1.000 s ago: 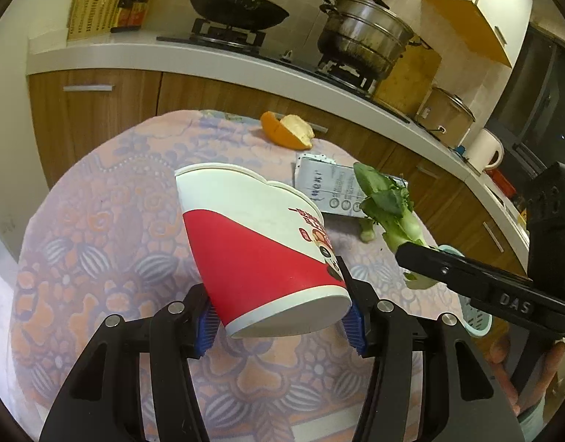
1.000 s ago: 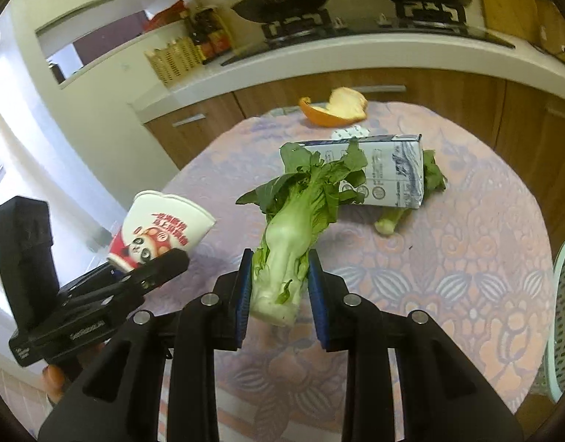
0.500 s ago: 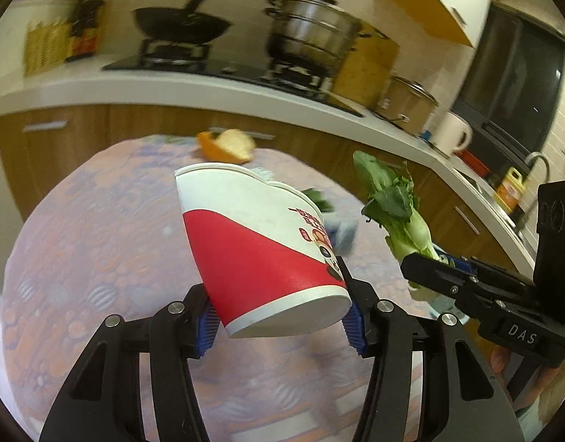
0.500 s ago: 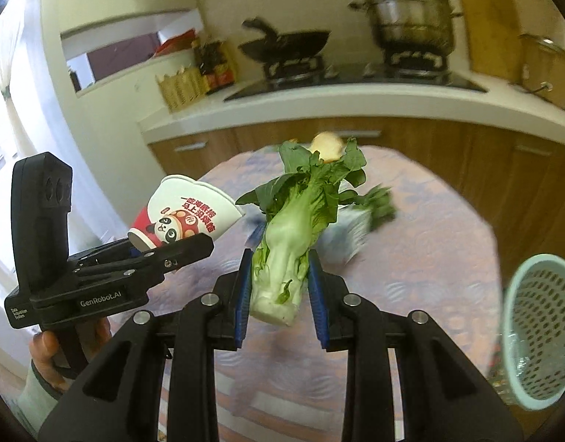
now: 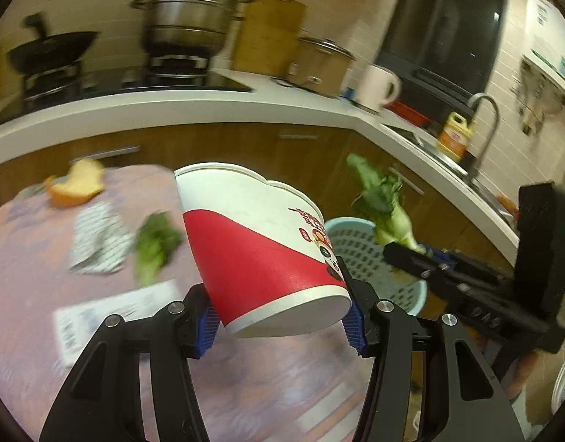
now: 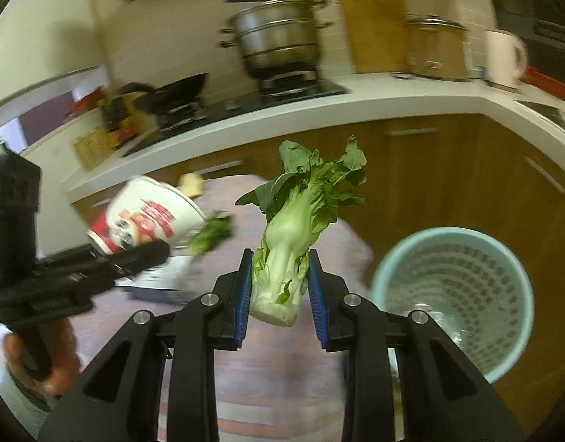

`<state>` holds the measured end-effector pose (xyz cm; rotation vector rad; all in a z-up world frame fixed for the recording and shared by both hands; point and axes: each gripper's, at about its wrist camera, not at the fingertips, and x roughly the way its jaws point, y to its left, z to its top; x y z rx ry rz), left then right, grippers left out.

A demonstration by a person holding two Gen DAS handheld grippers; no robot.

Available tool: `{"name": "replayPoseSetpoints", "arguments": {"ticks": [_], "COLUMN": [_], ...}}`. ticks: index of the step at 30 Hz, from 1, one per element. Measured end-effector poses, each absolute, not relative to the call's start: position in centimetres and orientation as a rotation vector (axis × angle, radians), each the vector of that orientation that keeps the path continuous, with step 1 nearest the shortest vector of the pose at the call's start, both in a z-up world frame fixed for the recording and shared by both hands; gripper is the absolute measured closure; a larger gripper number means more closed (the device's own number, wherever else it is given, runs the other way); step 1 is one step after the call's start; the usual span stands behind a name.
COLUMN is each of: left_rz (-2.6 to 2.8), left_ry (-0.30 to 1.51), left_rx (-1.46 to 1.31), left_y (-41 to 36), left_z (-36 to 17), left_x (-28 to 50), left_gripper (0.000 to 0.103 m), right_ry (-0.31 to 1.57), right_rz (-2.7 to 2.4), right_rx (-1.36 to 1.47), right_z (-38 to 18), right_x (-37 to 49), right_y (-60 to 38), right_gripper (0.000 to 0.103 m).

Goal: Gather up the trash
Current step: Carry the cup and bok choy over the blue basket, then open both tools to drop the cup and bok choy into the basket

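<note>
Cup (image 5: 260, 250) & bok choy (image 6: 293, 243) clamped, basket (image 6: 455, 309) rim near.

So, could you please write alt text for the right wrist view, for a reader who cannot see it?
The right gripper holds a pale green bok choy upright by its base, beside a light blue perforated plastic basket at lower right. At left, the left gripper carries a red and white paper noodle cup, before a blurred kitchen counter.
</note>
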<state>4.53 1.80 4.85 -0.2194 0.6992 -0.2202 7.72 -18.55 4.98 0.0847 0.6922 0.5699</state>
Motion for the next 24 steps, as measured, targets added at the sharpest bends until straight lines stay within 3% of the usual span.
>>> {"name": "replayPoseSetpoints", "arguments": {"ticks": [21, 22, 24], "left_rz": [-0.446, -0.449, -0.441], "left_ry": [0.919, 0.919, 0.946], "left_rx": [-0.038, -0.034, -0.026], "left_y": [-13.3, -13.6, -13.9], "left_z": [-3.3, -3.5, -4.1], "left_x": [17.9, 18.1, 18.8], "left_gripper": [0.050, 0.049, 0.037], "right_ry": [0.962, 0.968, 0.990], "right_rz": [0.116, 0.100, 0.079], "right_rx": [0.251, 0.253, 0.254], "right_z": [-6.8, -7.0, -7.6], "right_x": [16.1, 16.4, 16.9], "right_y": [-31.6, -31.8, -32.1], "right_gripper": [0.076, 0.076, 0.076]}}
